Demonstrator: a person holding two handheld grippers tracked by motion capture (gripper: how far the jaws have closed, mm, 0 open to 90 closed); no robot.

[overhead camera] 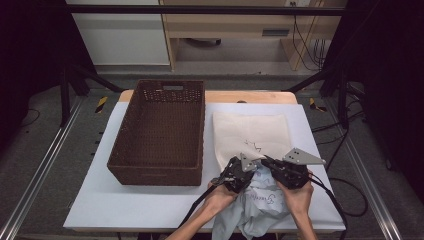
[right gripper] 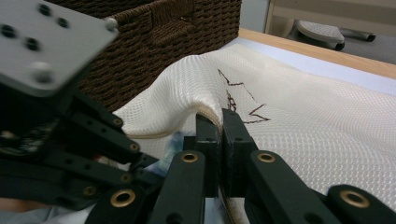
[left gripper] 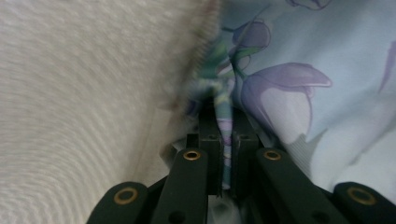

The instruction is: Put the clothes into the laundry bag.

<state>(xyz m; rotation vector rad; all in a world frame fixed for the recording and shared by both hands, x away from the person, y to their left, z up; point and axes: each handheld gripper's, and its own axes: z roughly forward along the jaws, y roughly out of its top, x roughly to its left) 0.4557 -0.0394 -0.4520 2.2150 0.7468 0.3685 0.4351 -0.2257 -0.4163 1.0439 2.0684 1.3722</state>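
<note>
We see the left gripper pinching a fold of the light blue flowered cloth tight between its jaws. The right gripper has its jaws closed on the edge of the cream cloth. Both cloths lie on the white table, just right of the brown basket, near the front edge

wicker basket blocks the table's left-centre; its tall wall stands just left of the cream cloth. bare strip left of basket and along the near edge. pale floral cloth bunched at near right. far right margin bare.
</note>
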